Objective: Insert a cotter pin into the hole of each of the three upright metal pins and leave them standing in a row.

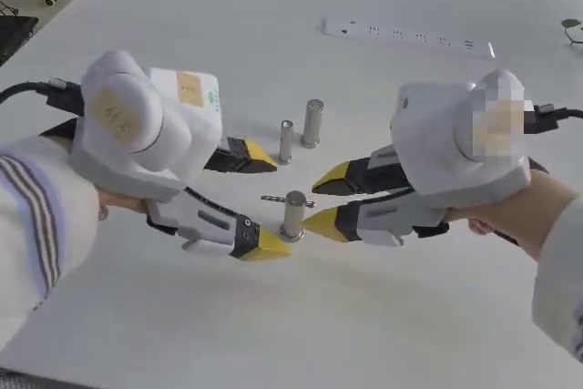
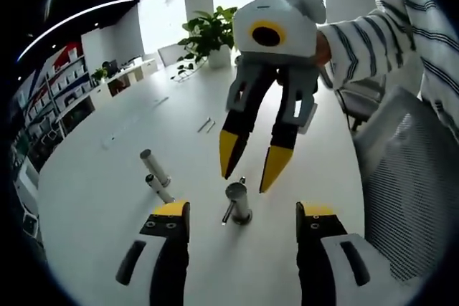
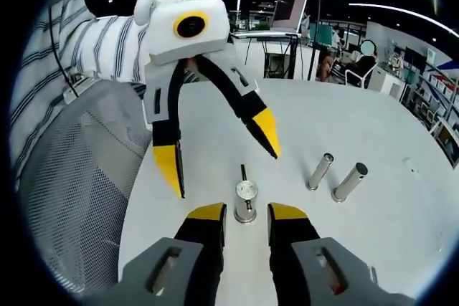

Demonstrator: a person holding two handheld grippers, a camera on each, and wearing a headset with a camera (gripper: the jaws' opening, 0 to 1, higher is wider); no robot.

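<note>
Item, nearest: left gripper (image 1: pixel 262 199), held in a hand with a striped sleeve (image 1: pixel 32 225) at 9 o'clock in the head view; jaws spread wide, yellow tips well apart, nothing gripped; in its own view (image 2: pixel 244 213) the tips flank the nearest metal pin without touching it.

Item: right gripper (image 1: pixel 322 201), coming in from 3 o'clock; jaws parted narrowly, holding nothing; in its own view (image 3: pixel 246 214) the tips sit close on either side of that pin's base, and whether they touch it cannot be told.

Item: nearest metal pin (image 1: pixel 293 216), upright on the white table (image 1: pixel 273 334), between the two grippers; a cotter pin (image 1: pixel 278 199) passes crosswise through its top, ends sticking out toward 9 and 3 o'clock.

Item: second metal pin (image 1: pixel 286 141), short, upright, at 12 o'clock from the first; no cotter pin can be made out on it.

Item: third metal pin (image 1: pixel 312 123), taller, upright, just beside the second at its 1 o'clock; likewise bare as far as can be seen.

Item: loose cotter pins (image 2: pixel 206 125), lying flat on the table beyond the right gripper (image 2: pixel 252 164) in the left gripper view.

Item: power strip (image 1: pixel 410 36), white, lying at 1 o'clock, well apart from the pins.

Item, farthest: potted plant (image 2: pixel 208 30) at the table's far edge.
</note>
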